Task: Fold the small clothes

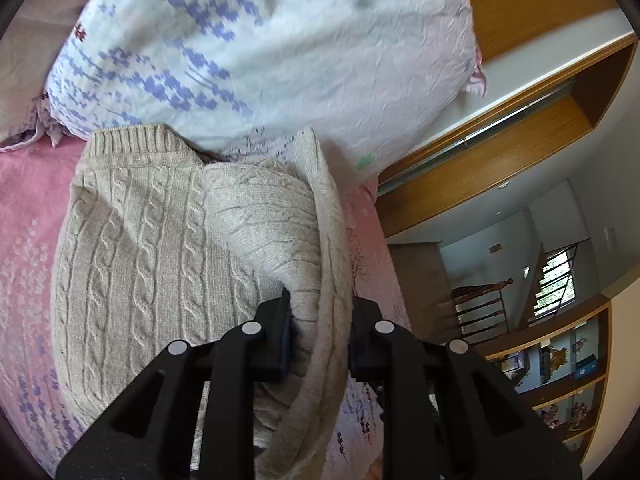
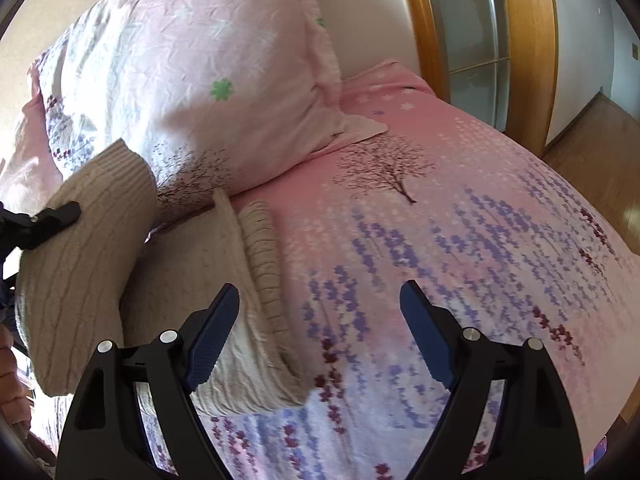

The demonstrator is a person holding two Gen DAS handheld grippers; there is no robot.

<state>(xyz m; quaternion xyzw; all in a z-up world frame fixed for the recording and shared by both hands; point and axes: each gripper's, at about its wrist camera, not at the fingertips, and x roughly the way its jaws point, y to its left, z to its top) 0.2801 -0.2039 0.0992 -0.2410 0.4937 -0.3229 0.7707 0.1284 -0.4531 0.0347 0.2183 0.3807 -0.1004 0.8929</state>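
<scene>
A beige cable-knit sweater (image 1: 144, 248) lies on the pink bed sheet (image 1: 24, 220). My left gripper (image 1: 320, 312) is shut on a bunched fold of the sweater and holds that edge lifted over the flat part. In the right wrist view the sweater (image 2: 188, 280) lies at the left, one part raised by the left gripper (image 2: 52, 218). My right gripper (image 2: 320, 300) is open and empty; its left finger (image 2: 212, 332) is over the sweater's ribbed edge and its right finger is over bare sheet.
A large flowered pillow (image 1: 260, 40) leans at the head of the bed, just behind the sweater; it also shows in the right wrist view (image 2: 192, 76). The pink sheet (image 2: 460, 220) stretches to the right. A wooden door frame (image 2: 528, 48) and wood floor lie beyond the bed.
</scene>
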